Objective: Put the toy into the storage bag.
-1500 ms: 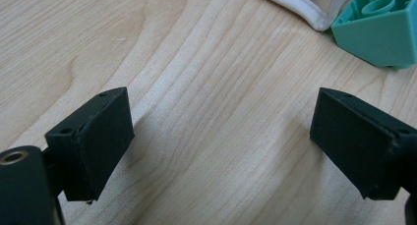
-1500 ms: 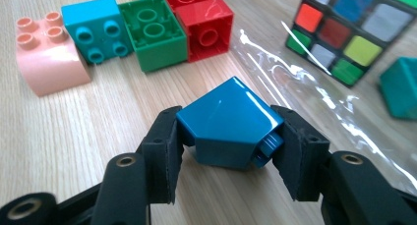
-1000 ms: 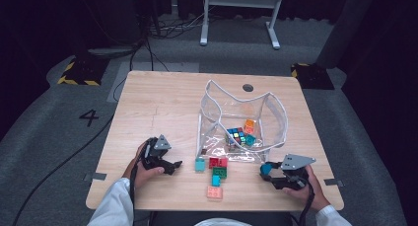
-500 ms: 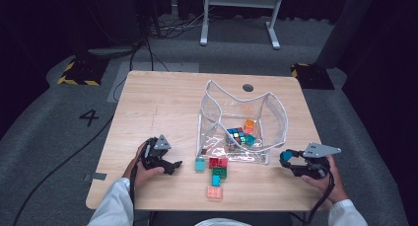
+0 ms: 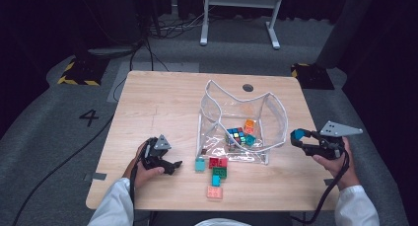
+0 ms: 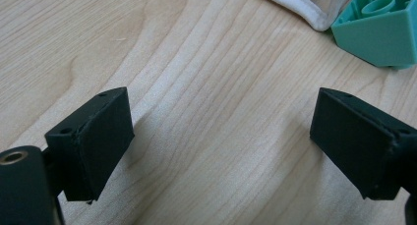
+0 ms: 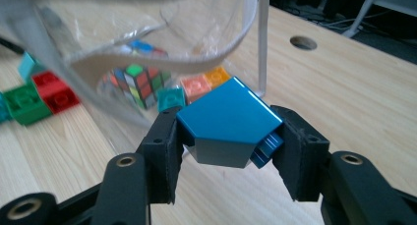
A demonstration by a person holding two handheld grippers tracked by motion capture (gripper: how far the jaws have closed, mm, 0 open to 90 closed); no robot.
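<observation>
Two sets of tongs work over a pale wooden bench (image 5: 157, 102) in the high view. Its upper left is bare, while a clear plastic pouch with white trim (image 5: 236, 122) stands at centre, loose bricks below it. The left tongs (image 5: 170, 165) rest low at lower left, forearm entering from the bottom edge. The right tongs (image 5: 298, 135) hover at the bench's right edge, raised, pointing toward the pouch and clamping a blue angular plastic block (image 5: 297, 134).

Left gripper view: the left tongs (image 6: 221, 136) gape wide over bare wood, with a teal brick (image 6: 381, 31) at upper right.

Right gripper view: the right tongs (image 7: 226, 151) press both pads on the blue block (image 7: 228, 119), just before the pouch (image 7: 147, 63).
</observation>
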